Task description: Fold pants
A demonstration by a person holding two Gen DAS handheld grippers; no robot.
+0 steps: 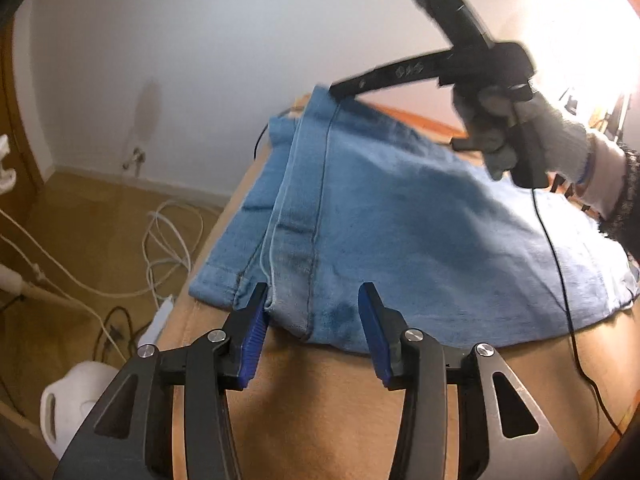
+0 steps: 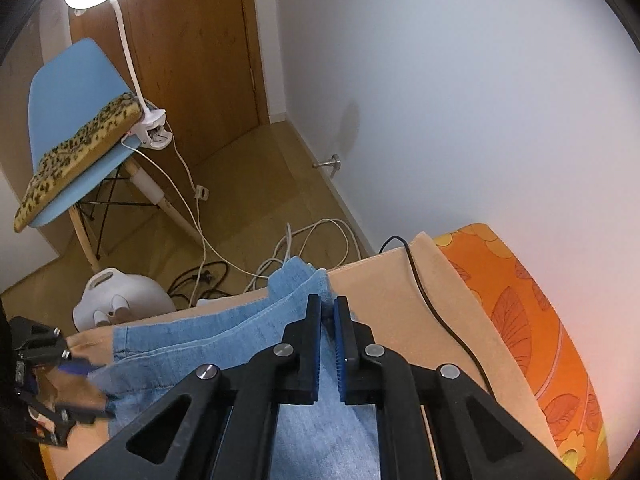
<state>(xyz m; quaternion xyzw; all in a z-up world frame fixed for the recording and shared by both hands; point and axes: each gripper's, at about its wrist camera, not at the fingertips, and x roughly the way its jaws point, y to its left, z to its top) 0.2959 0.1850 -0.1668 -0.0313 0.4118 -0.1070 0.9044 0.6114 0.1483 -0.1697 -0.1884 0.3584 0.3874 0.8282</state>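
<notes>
Right tongs (image 2: 329, 312) clenched on pants (image 1: 380, 216), left tongs (image 1: 314, 308) released (hem unpinched): likely lopsided fold.

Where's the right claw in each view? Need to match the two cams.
Left wrist: right claw upper right, shut on the jeans' far corner.
Right wrist: right claw bottom centre, clamping the jeans.
Shared landmark: white cable coil on the floor.

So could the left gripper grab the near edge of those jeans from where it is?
Probably yes. The left gripper is open, its fingers straddling the jeans' near hem, with nothing between. The right gripper pinches the far corner, out of the way.
</notes>
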